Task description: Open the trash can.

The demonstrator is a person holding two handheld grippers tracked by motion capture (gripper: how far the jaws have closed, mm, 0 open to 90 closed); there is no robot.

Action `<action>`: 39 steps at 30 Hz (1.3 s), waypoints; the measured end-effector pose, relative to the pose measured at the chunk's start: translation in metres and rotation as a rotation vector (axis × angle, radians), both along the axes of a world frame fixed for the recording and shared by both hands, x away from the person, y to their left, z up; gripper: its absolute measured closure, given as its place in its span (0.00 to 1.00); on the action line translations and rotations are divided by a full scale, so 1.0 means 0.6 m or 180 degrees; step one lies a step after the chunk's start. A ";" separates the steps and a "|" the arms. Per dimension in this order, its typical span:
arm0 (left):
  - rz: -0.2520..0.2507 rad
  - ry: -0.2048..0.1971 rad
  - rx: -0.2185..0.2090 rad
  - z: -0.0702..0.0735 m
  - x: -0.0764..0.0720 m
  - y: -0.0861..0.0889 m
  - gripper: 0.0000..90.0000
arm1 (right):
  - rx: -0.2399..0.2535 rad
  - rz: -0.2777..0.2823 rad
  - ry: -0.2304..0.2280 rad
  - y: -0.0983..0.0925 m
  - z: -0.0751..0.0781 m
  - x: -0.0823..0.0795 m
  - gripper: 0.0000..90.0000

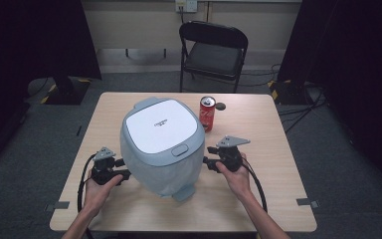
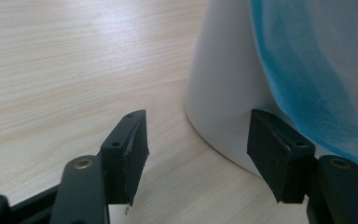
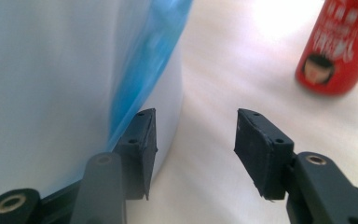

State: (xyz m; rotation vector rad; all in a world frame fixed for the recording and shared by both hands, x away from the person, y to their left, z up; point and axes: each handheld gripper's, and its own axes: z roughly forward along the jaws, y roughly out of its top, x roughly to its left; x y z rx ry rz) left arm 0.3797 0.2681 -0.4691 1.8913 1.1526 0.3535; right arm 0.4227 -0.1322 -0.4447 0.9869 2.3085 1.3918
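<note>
From above, I am seeing the bin (image 1: 161,144) sitting mid-frame between my left gripper (image 1: 121,168) and right gripper (image 1: 210,156), and in each gripper view the jaws are standing open with nothing between them beside its white wall.
</note>
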 end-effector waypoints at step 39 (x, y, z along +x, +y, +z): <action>0.0218 0.0199 0.0193 -0.020 0.023 0.033 0.43 | -0.0063 -0.0052 0.0035 0.009 -0.003 -0.018 0.39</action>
